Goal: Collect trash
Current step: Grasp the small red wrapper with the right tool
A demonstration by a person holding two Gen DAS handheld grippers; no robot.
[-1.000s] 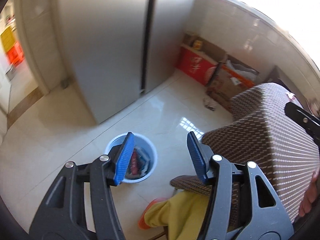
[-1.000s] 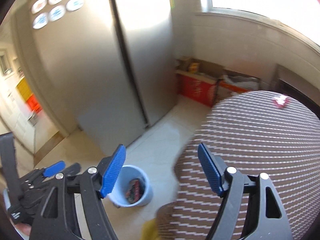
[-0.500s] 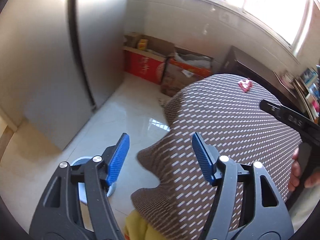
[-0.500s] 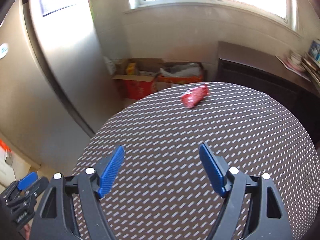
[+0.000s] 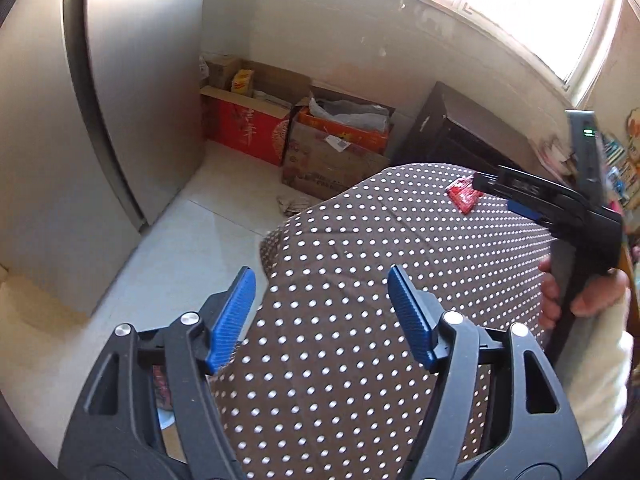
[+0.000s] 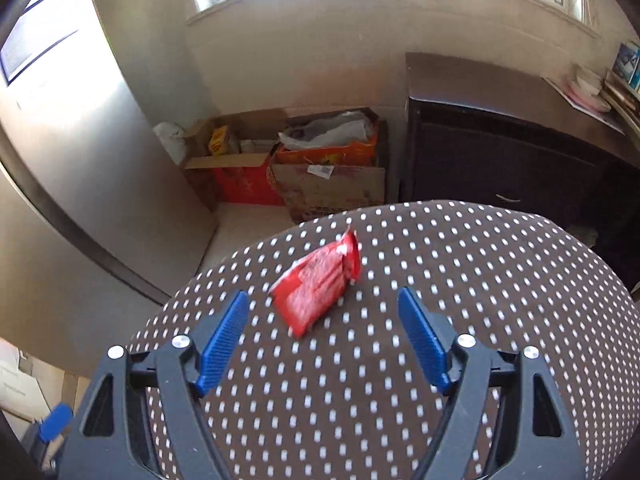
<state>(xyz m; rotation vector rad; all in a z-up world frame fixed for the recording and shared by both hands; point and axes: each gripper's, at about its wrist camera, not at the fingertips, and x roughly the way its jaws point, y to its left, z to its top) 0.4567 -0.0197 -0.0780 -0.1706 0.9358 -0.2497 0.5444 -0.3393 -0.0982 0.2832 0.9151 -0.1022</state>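
A crumpled red snack wrapper (image 6: 320,284) lies on the round table with the brown white-dotted cloth (image 6: 460,280). My right gripper (image 6: 324,332) hovers just short of it. Its blue pads are wide apart and closing, and they touch nothing. In the left wrist view the same wrapper (image 5: 462,196) sits at the table's far side, under the right gripper's fingers (image 5: 516,190). My left gripper (image 5: 320,308) hangs over the table's near left edge. Its jaws are opening with nothing between them. A sliver of the pale blue bin (image 5: 166,418) shows behind its left finger.
A tall steel fridge (image 5: 48,128) stands on the left. Open cardboard boxes (image 5: 332,148) crowd the corner under the window. A dark cabinet (image 6: 500,148) stands behind the table. A person's hand (image 5: 580,296) grips the right tool. Pale tiled floor (image 5: 192,248) lies beside the table.
Both views have swung right, from the fridge and the floor bin to the table. The wrapper has come close in front of the right gripper. The bin has slid out of sight behind the left gripper.
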